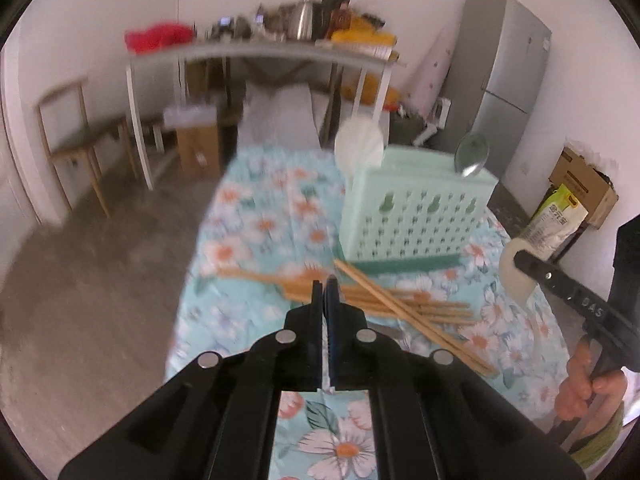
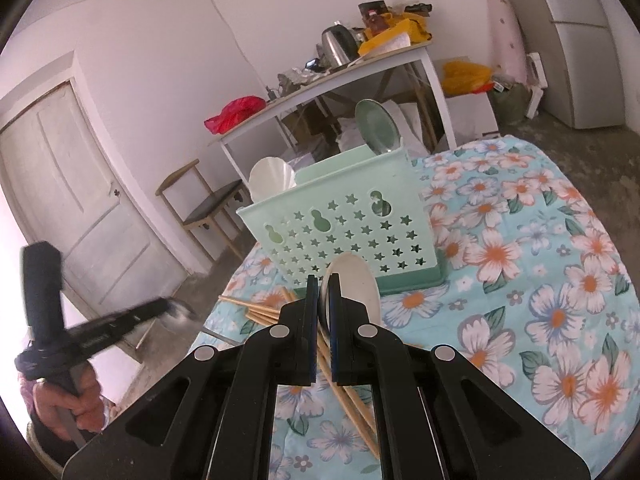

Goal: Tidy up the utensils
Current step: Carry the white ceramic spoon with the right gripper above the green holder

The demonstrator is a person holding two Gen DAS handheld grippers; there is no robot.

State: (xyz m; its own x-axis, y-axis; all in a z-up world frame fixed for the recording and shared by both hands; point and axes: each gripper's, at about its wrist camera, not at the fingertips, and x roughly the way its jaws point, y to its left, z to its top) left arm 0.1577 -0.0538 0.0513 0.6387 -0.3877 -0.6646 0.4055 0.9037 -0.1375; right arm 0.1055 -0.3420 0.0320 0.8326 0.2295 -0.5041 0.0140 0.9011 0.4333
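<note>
Two grippers are pressed together: the left gripper (image 1: 325, 280) pinches something thin above the chopsticks (image 1: 400, 304), while only the right wrist view shows the right gripper (image 2: 324, 280) pinching a white spoon (image 2: 356, 284) before the mint utensil basket (image 2: 340, 232) on the floral surface (image 2: 560, 280).

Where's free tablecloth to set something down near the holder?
Free: the wide floral tablecloth stretch right of the green utensil holder in the right wrist view, and the strip left of the holder, toward the far table edge. Crowded: directly in front of the holder, where the chopsticks lie scattered and crossed, with the right gripper shut on a white spoon above them.
</note>
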